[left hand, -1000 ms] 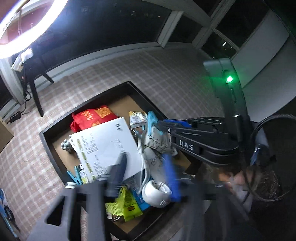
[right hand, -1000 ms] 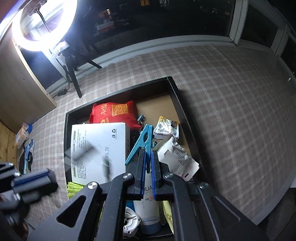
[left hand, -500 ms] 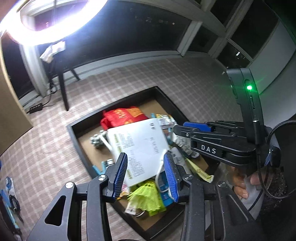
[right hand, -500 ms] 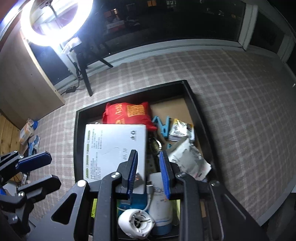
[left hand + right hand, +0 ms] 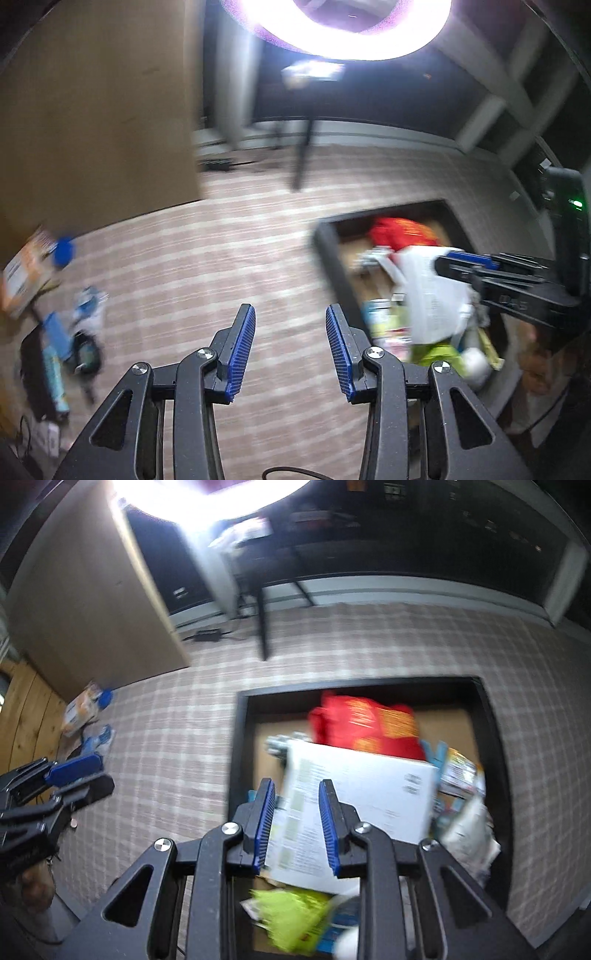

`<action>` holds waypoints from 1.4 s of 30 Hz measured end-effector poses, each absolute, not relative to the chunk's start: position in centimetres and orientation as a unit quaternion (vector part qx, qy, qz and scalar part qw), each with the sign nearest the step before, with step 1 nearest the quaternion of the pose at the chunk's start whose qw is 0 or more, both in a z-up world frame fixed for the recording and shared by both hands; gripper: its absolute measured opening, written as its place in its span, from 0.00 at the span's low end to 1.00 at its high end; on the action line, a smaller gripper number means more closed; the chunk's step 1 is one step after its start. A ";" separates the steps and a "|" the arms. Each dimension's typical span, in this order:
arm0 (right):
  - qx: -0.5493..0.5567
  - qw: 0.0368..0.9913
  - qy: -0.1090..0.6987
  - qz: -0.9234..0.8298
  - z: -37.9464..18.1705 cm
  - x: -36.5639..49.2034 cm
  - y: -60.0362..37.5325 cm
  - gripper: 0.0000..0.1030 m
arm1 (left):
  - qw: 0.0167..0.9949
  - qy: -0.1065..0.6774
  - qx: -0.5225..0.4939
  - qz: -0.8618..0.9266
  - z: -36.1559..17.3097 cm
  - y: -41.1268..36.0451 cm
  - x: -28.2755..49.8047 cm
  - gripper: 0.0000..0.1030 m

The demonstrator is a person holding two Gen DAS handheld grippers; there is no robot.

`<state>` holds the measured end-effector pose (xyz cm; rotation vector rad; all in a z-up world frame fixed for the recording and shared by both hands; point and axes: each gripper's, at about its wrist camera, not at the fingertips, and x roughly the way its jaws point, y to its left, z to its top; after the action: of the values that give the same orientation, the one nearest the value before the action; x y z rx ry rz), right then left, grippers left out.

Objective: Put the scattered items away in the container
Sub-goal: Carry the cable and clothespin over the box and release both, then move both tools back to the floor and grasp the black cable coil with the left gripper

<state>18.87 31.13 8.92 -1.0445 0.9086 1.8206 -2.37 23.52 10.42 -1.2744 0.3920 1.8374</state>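
Note:
A black tray (image 5: 236, 738) on the checked cloth holds a red bag (image 5: 365, 723), a white box (image 5: 369, 794), a yellow-green packet (image 5: 291, 915) and a teal clip (image 5: 437, 753). My right gripper (image 5: 296, 784) hangs open above the tray's left side, over the white box, with nothing between its fingers. My left gripper (image 5: 289, 310) stands open and empty over bare cloth left of the tray (image 5: 328, 258). Loose items lie far left on the cloth: an orange box with a blue cap (image 5: 29, 269) and blue packets (image 5: 59, 339). The picture is blurred by motion.
A bright ring light (image 5: 332, 29) on a stand rises behind the cloth. A brown cabinet (image 5: 92, 110) stands at the back left. A person's hand (image 5: 33, 890) carries the left gripper (image 5: 74, 775). Dark windows line the back.
The right gripper let go of the teal clip, opened, and slid left across the tray. The left gripper swung left, off the tray and over the cloth toward the loose items.

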 end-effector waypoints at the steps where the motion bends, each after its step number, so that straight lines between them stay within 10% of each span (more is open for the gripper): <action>1: -0.419 0.406 0.357 0.729 8.8 17.5 31.1 0.24 | 0.411 0.152 -0.513 0.738 10.1 22.6 -3.4 0.36; 17: -0.487 0.268 0.267 0.787 7.5 -2.9 28.7 0.24 | 0.276 0.121 -0.562 0.770 4.4 8.6 -17.0 0.34; 42: -0.528 0.179 0.324 0.765 -0.3 -17.7 27.2 0.24 | 0.277 0.150 -0.594 0.741 -2.3 6.9 -18.0 0.28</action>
<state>-17.73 27.24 -0.26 -1.4921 0.9151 2.1629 -18.04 6.85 -2.33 -1.5943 0.4018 1.9886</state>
